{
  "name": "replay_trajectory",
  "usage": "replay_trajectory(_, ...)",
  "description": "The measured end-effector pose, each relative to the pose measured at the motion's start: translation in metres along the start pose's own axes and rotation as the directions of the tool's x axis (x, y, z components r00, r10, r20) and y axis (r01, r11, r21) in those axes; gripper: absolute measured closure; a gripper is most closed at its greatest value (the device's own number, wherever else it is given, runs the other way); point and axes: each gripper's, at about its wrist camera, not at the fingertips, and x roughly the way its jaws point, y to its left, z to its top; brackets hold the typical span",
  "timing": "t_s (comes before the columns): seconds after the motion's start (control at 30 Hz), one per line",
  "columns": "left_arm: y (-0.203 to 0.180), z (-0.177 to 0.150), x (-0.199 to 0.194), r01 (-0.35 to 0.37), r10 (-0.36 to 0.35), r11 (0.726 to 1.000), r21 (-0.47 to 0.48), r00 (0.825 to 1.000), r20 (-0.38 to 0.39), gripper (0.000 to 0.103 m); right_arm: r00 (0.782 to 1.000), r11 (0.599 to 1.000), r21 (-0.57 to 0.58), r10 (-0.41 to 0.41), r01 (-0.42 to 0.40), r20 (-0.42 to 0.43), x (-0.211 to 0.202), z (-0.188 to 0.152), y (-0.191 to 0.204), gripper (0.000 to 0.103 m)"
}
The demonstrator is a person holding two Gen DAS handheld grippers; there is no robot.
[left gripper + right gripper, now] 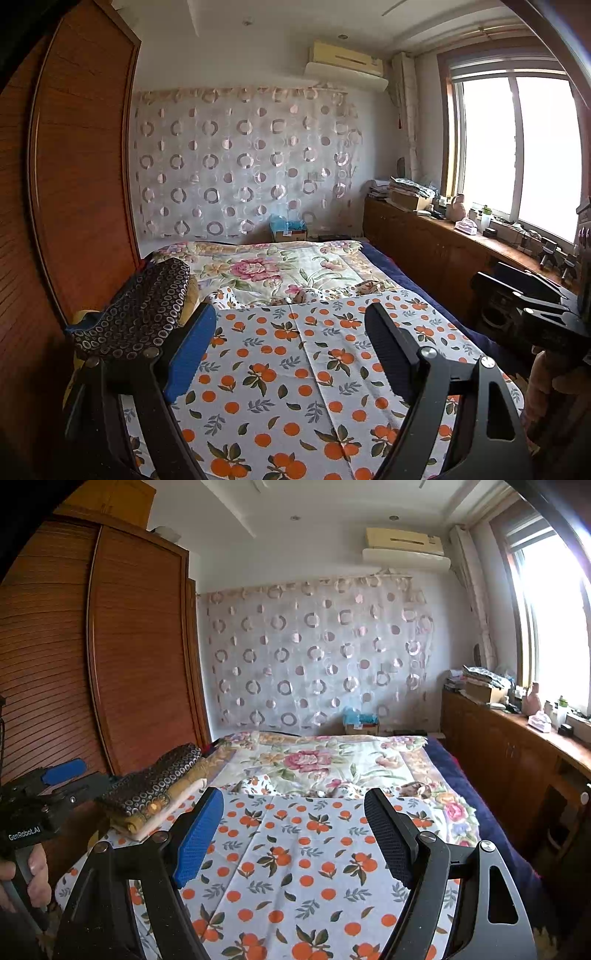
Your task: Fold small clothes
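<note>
Bedroom scene: a bed [373, 258] with a floral quilt [280, 269] at the far end and an orange-print sheet [295, 369] over the near part.

Left wrist view: left gripper [291, 350] hangs above the sheet, jaws spread wide, nothing between them. Stack of folded clothes [136, 317] sits at the left edge of the bed, just beside the blue finger pad [188, 354]; top item is dark with a ring pattern. Wardrobe [81, 166] stands left, window [517, 147] right, with a cluttered counter [443, 229] under it.

Right wrist view: right gripper [295, 834] also spread and empty over the sheet. Same stack [155, 790] shows here as several layers, dark on top, yellow and pale beneath. Left gripper body visible at the left edge.

Progress, as judged: several pieces look folded and stacked. No unfolded garment clearly visible; small crumpled patches at the quilt's near edge could be cloth, too blurred to tell. Task is either near its end or awaiting the next piece.
</note>
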Motion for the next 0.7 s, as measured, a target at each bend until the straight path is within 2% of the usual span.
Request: replay_trajectory(0.7,-0.0020,0.0000,-0.0005,-0.004,0.004,1.000,0.003,1.000,0.003,0.020,1.000,1.000,-0.001,0.005,-0.005,0.004,-0.0007,0.0006,-0.0011,0.023)
